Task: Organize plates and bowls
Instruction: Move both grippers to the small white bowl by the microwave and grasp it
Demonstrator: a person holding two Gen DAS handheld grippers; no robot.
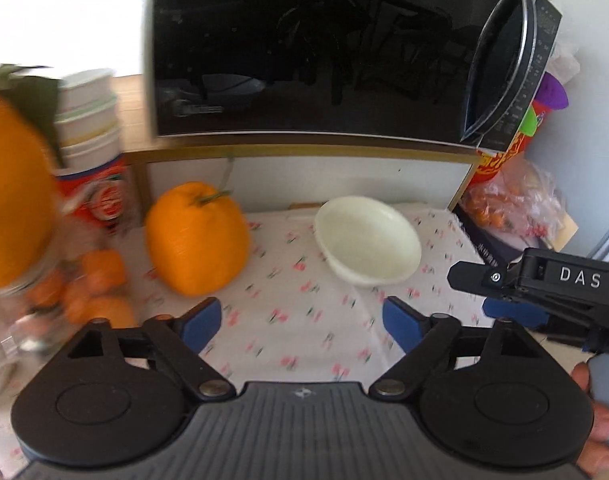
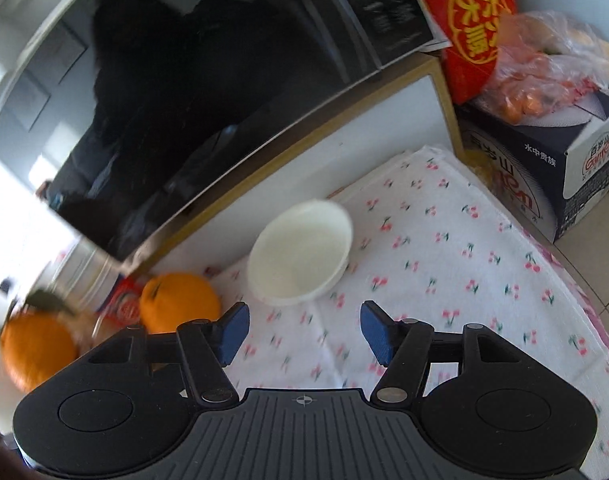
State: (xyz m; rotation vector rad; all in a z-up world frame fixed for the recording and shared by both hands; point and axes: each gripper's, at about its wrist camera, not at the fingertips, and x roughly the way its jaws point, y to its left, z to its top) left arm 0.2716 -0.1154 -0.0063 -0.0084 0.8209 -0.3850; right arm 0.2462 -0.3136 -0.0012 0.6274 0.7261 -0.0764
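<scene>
A white bowl (image 1: 368,238) sits empty on the cherry-print cloth (image 1: 304,320) under the microwave shelf; the right wrist view shows the same white bowl (image 2: 302,254) ahead and slightly left. My left gripper (image 1: 302,324) is open, a short way in front of the bowl, with only cloth between its blue pads. My right gripper (image 2: 304,330) is open too, just short of the bowl, nothing between its pads. The right gripper's body (image 1: 544,292) shows at the right edge of the left wrist view, beside the bowl.
A black microwave (image 1: 304,48) stands on a wooden-framed shelf (image 1: 304,152) above the bowl. Large oranges (image 1: 198,238) and small ones (image 1: 92,292) lie left. Stacked white cups (image 1: 88,116) stand back left. A dark box (image 2: 544,176), red packet (image 2: 468,24) and bagged fruit (image 2: 536,80) crowd the right.
</scene>
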